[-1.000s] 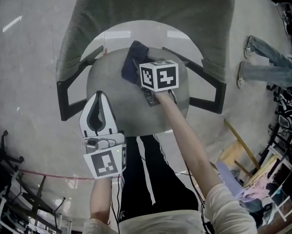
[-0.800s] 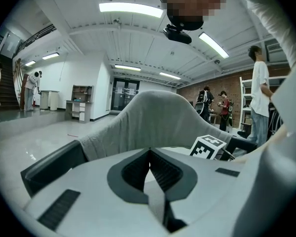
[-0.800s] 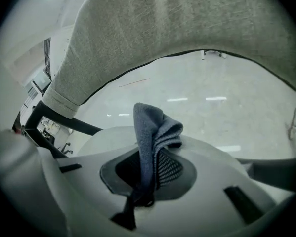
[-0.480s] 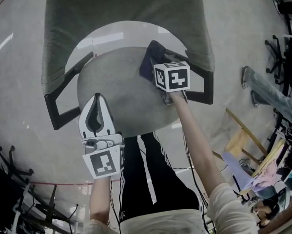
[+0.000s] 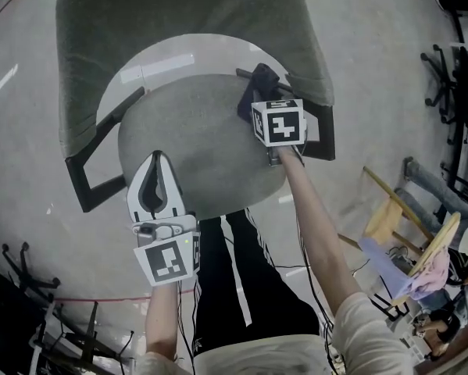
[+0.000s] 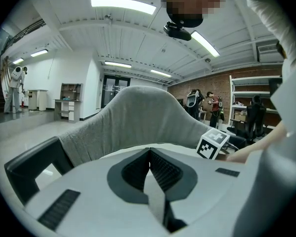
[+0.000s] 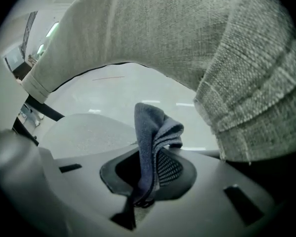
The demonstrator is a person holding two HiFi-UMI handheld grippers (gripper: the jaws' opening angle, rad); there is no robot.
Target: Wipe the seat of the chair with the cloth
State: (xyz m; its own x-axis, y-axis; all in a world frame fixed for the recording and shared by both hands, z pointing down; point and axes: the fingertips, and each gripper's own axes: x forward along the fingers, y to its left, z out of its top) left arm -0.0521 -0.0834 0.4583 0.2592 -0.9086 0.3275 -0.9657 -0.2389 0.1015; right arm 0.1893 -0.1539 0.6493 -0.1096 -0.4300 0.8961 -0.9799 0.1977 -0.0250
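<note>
Cloth at the seat's right rear edge, by the armrest
One chair (image 5: 179, 30) with two armrests (image 5: 93, 174) faces the person, its round seat (image 5: 191, 158) within reach of both arms; of the two grippers, the right gripper (image 7: 152, 167) pinches the one dark cloth (image 7: 150, 127) between its jaws, folds bunched ahead to rub the fabric, likely mid-wipe, while the left gripper (image 6: 148, 157), jaws pressed together on nothing, hovers at the seat's front edge, apparently idle

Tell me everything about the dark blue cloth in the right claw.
The dark blue cloth looks soft, folded into bunched layers. The right claw is shut on its lower part; the rest sticks out past the tips. It is at the right rear edge of the round grey chair seat; contact is unclear.
</note>
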